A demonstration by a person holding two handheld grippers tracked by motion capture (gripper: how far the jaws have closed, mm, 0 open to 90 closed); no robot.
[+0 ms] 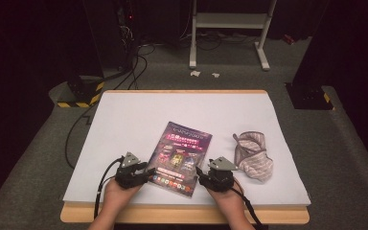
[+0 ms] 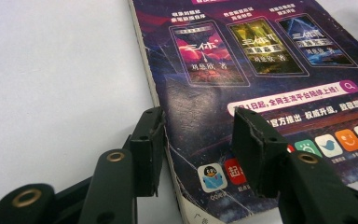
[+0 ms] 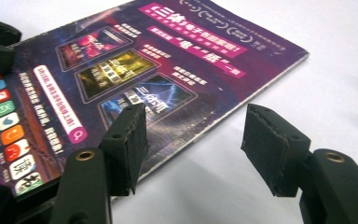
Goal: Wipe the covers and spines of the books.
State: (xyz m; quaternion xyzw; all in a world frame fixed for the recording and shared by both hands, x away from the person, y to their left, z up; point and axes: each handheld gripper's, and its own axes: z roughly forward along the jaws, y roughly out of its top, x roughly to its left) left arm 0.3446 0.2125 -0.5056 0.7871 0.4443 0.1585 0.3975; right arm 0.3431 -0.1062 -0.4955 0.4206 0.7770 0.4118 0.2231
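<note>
A dark purple magazine (image 1: 182,155) with printed book covers lies flat on the white tabletop (image 1: 124,120). My left gripper (image 1: 148,173) sits at the magazine's near left corner. In the left gripper view the left gripper (image 2: 200,149) is open: one jaw stands over the bare table beside the spine, the other over the magazine (image 2: 261,70). My right gripper (image 1: 201,179) is at the near right corner. In the right gripper view the right gripper (image 3: 196,149) is open too, one jaw above the magazine (image 3: 135,70), the other over the table. Neither pair of pads presses on anything.
A striped grey cloth mitt (image 1: 254,155) lies on the table to the right of the magazine, close to the right hand. Behind the table, on the floor, stand a white frame (image 1: 230,21) and black equipment with cables (image 1: 124,52).
</note>
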